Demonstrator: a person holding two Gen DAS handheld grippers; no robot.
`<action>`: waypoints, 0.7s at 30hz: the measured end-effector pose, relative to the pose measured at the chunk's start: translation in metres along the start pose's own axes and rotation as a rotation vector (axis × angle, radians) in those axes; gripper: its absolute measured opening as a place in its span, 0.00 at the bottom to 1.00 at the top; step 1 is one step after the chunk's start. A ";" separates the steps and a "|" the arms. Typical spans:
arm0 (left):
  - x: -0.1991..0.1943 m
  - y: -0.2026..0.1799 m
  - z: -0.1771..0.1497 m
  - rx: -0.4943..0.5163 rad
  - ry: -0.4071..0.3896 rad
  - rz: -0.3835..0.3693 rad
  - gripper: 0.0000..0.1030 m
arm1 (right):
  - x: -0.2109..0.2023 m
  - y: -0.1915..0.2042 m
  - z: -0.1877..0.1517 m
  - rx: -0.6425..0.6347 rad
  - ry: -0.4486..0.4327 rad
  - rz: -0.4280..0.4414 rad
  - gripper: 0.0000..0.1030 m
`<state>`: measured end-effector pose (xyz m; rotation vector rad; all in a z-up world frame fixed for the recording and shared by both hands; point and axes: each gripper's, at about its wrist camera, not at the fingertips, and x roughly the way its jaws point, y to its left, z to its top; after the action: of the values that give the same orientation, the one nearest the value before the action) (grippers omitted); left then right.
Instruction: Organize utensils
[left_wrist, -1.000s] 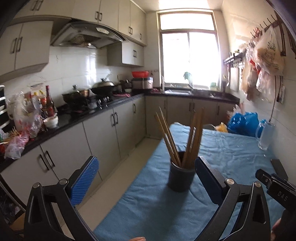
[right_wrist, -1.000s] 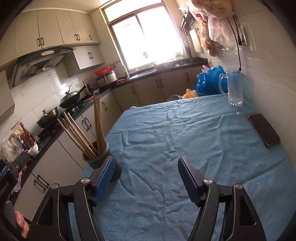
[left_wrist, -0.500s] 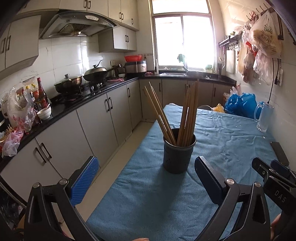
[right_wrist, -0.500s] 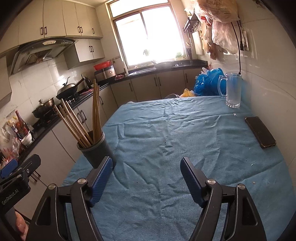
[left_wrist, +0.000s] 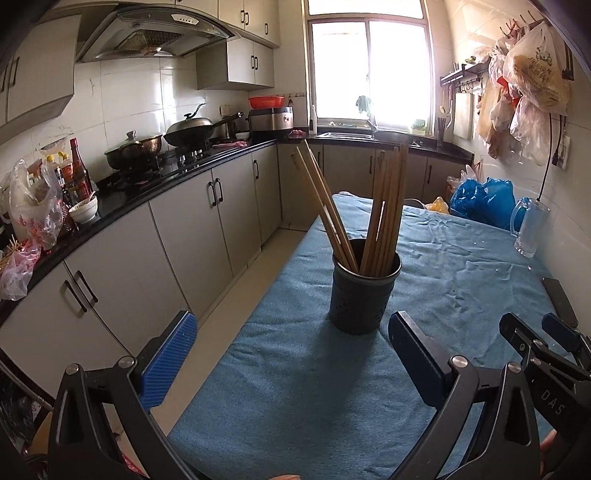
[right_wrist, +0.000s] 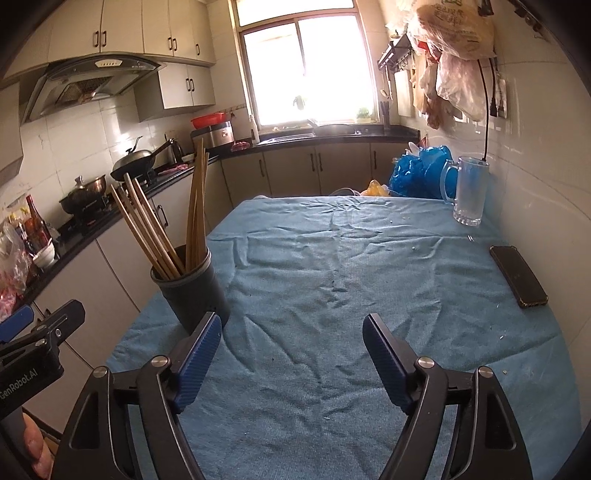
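On the far left, a black countertop (left_wrist: 177, 173) w/ a lidded pot (left_wrist: 133, 149) and a wok (left_wrist: 190, 131) is seen, plus sauce bottles (left_wrist: 75, 171) and a small white bowl (left_wrist: 84, 210) nearer the camera. The left gripper (left_wrist: 291, 354) is held low over the near edge of the table (left_wrist: 295, 406), which is covered w/ a blue cloth; its jaws are spread wide and nothing is gripped between them. Just ahead of it, toward its right finger, a dark cylindrical holder (left_wrist: 364, 290) is stood upright on the cloth, near the table's left edge. Wooden chopsticks (left_wrist: 384, 206) are kept inside it, fanned into two bunches: one leaning left, one nearly upright. The holder is touched by neither gripper.

In the right wrist view the holder (right_wrist: 188, 288) is seen just beyond the left finger of the right gripper (right_wrist: 291, 349), outside the jaws. That gripper's jaws have just been opening and are released, w/ only bare cloth between them. Further right, a clear glass mug (right_wrist: 467, 192) is placed at the far right corner by the tiled wall, w/ blue plastic bags (right_wrist: 421, 171) just beside it. A dark phone (right_wrist: 517, 275) is laid flat near the table's right edge, well apart from the holder.
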<state>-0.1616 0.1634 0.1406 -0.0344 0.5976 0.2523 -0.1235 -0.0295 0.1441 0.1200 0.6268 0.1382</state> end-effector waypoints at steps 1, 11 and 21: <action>0.001 0.000 0.000 0.000 0.003 -0.001 1.00 | 0.001 0.002 -0.001 -0.009 -0.001 -0.004 0.81; 0.010 0.011 -0.005 -0.024 0.004 -0.012 1.00 | -0.011 0.022 -0.001 -0.097 -0.108 -0.058 0.83; -0.005 0.017 -0.008 -0.029 -0.124 -0.011 1.00 | -0.012 0.033 -0.001 -0.132 -0.149 -0.043 0.85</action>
<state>-0.1739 0.1777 0.1379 -0.0493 0.4704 0.2502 -0.1362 0.0008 0.1554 -0.0107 0.4701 0.1271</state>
